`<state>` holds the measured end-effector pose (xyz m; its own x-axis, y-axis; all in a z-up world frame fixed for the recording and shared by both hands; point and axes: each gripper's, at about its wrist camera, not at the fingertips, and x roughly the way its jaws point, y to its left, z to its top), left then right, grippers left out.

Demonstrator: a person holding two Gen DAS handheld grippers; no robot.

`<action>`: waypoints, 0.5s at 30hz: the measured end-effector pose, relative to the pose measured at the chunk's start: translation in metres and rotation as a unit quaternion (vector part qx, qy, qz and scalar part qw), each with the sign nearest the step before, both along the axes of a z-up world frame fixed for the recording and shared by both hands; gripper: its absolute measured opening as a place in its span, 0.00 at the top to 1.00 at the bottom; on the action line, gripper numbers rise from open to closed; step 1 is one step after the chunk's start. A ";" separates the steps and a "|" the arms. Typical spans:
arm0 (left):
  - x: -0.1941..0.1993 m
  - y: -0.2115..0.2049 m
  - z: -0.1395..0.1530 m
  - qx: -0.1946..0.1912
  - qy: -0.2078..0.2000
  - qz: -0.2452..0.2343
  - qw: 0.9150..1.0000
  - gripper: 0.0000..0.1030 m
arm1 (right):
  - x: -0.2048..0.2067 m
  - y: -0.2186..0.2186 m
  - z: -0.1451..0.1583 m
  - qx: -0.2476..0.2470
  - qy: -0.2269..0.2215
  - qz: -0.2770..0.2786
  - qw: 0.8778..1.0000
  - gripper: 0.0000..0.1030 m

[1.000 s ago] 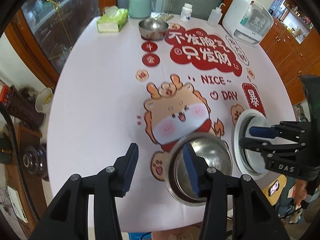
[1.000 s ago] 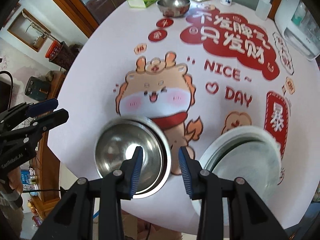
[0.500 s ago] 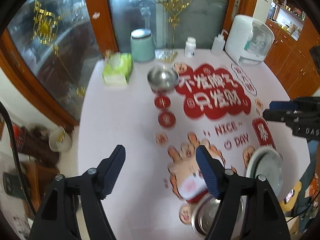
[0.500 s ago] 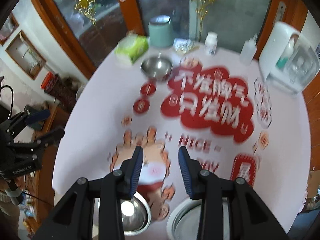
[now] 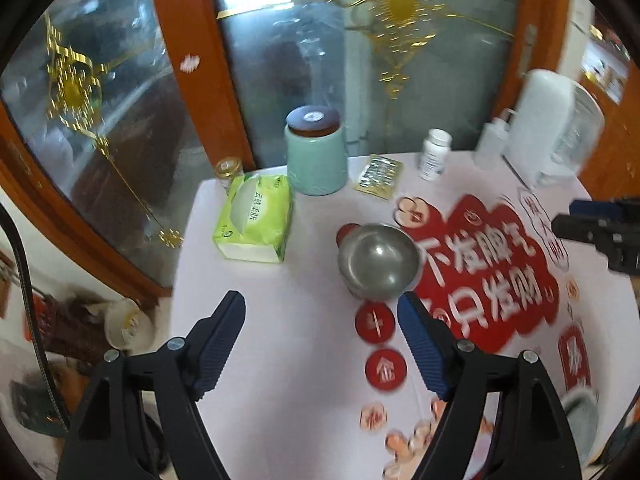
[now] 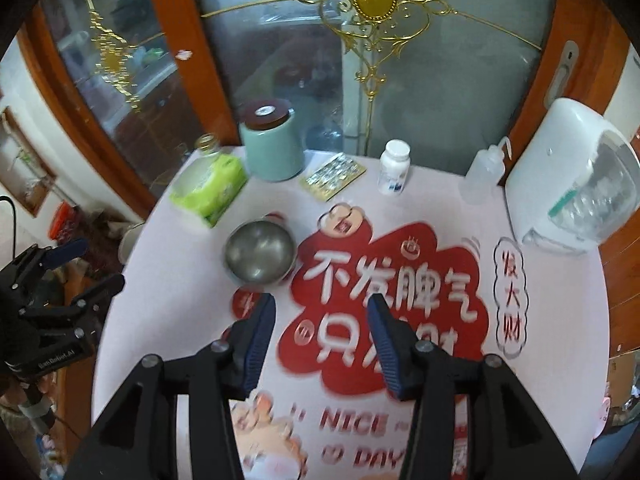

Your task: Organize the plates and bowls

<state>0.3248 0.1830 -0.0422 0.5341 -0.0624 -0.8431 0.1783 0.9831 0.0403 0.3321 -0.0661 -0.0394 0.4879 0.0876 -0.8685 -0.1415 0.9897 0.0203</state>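
Note:
A small steel bowl (image 5: 378, 262) stands upright at the far side of the round table, on the red print of the cloth; it also shows in the right wrist view (image 6: 260, 251). My left gripper (image 5: 320, 322) is open and empty, above the table just short of the bowl. My right gripper (image 6: 322, 326) is open and empty, a little nearer than the bowl and to its right. A grey plate edge (image 5: 580, 412) shows at the lower right of the left wrist view. The other bowl is out of view.
At the far edge stand a green tissue pack (image 5: 254, 218), a teal jar (image 5: 316, 158), a foil pill pack (image 5: 378, 176), a white pill bottle (image 6: 394, 168), a squeeze bottle (image 6: 482, 176) and a white appliance (image 6: 572, 184). Glass doors rise behind.
Both grippers rose from the near bowl and plate and moved toward the far side of the table. The far bowl now looks closer. The right jaws have opened wider.

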 end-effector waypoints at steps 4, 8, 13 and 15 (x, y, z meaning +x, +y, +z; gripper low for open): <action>0.043 0.013 -0.045 -0.051 0.032 0.034 0.998 0.25 | 0.036 0.009 -0.041 0.002 0.007 0.000 1.000 0.53; 0.068 0.019 -0.087 -0.075 0.063 0.058 0.993 0.26 | 0.063 0.019 -0.079 0.032 0.037 -0.009 0.999 0.53; 0.088 0.017 -0.130 -0.105 0.109 0.075 0.986 0.27 | 0.085 0.032 -0.118 0.055 0.079 -0.025 0.995 0.53; 0.093 0.016 -0.140 -0.115 0.118 0.077 0.983 0.29 | 0.090 0.034 -0.128 0.062 0.091 -0.031 0.993 0.53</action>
